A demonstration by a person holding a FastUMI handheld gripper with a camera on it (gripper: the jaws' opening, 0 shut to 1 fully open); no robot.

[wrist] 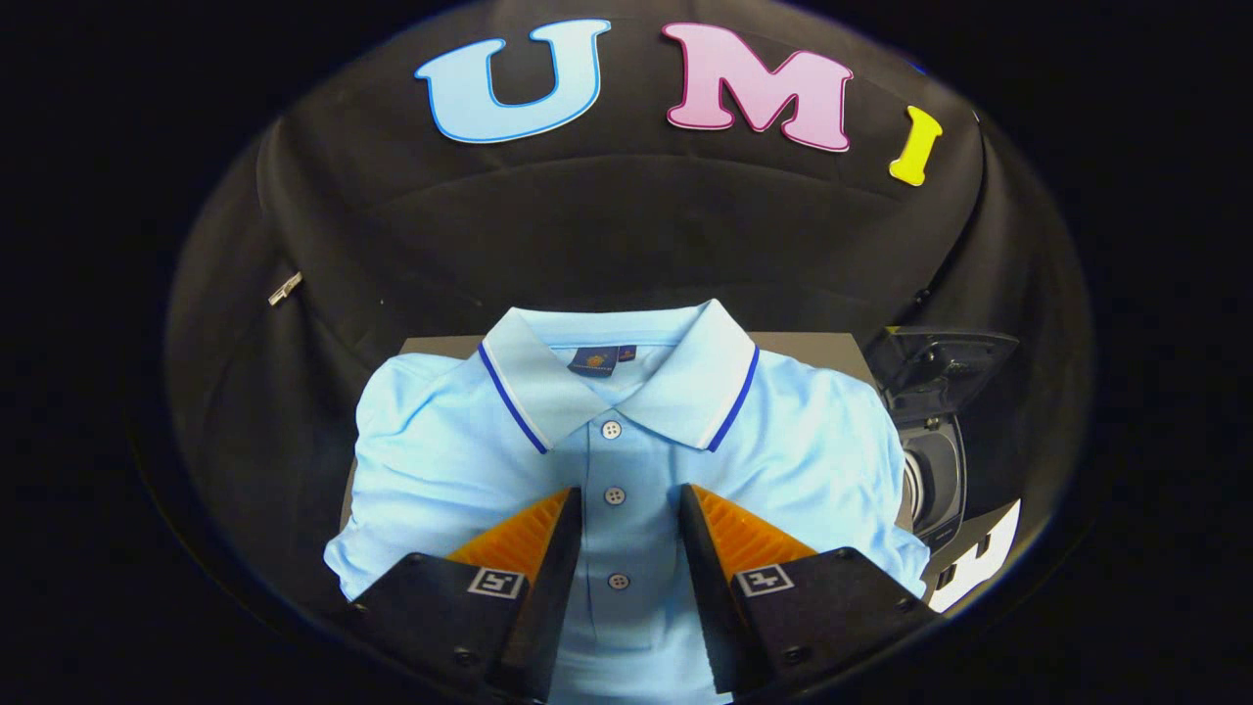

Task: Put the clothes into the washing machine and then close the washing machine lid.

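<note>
Gripper [631, 509] nearest, fingers spread wide over the button placket, gripping nothing. Light blue polo shirt [626, 460] lies folded flat, covering most of the table [832, 345]; washing machine [935, 441] sits off the table's right edge, lid up. Nothing loaded yet: grab, drop-in and lid closing all remain.

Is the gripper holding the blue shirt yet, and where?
No, nothing is held. The gripper is open above the shirt, its fingers either side of the button placket.

place: recording booth | evidence: black cloth wall [626, 225], small washing machine [935, 431] beside table [812, 345]
</note>
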